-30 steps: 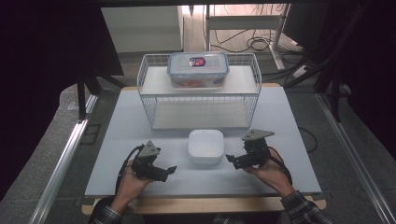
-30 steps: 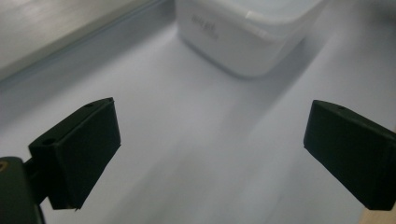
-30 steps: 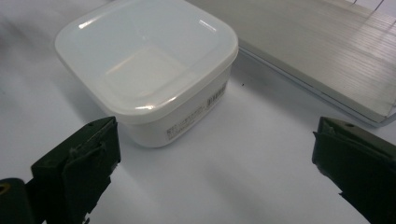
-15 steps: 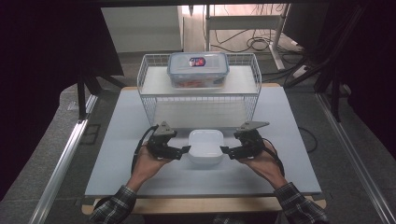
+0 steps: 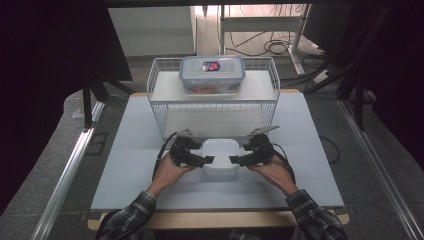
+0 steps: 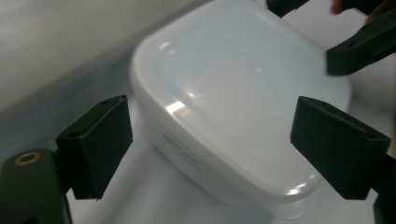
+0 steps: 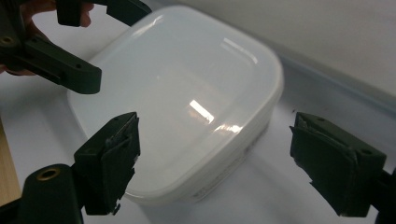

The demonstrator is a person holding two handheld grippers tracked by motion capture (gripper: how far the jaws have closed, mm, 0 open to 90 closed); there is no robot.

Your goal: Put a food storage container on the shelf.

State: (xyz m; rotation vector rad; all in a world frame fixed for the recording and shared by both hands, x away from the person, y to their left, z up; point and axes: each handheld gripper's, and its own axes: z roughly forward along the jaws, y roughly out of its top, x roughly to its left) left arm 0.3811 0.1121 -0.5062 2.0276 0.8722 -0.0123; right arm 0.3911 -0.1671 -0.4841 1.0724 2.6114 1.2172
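1. The counter (image 5: 140,165) was seen from the high view as a pale board, with a wire rack (image 5: 212,107) standing at its far middle.
2. On top of the rack a clear lidded box (image 5: 212,74) with reddish contents was set, well apart from the work below.
3. The white tub (image 5: 219,157), lidded and rounded at the corners, lay flat on the counter just in front of the rack, between the two hands.
4. The left hand-held gripper (image 5: 199,160) was held at the tub's left side; in the left gripper view its jaws stood released, spread wider than the tub (image 6: 233,107), with the pads (image 6: 100,140) clear of the wall.
5. The right hand-held gripper (image 5: 240,160) was held at the tub's right side; in the right gripper view its jaws were likewise released and apart, with the tub (image 7: 187,98) lying between and beyond them, untouched.
6. The step in hand was judged to be the approach for a two-sided grasp of the tub, with neither grip yet taken.
7. The next move was judged to call for both grippers to be pushed in to the tub's opposite edges, closed evenly on rim or wall, and matched in height, so that the tub would not be tipped or slid.
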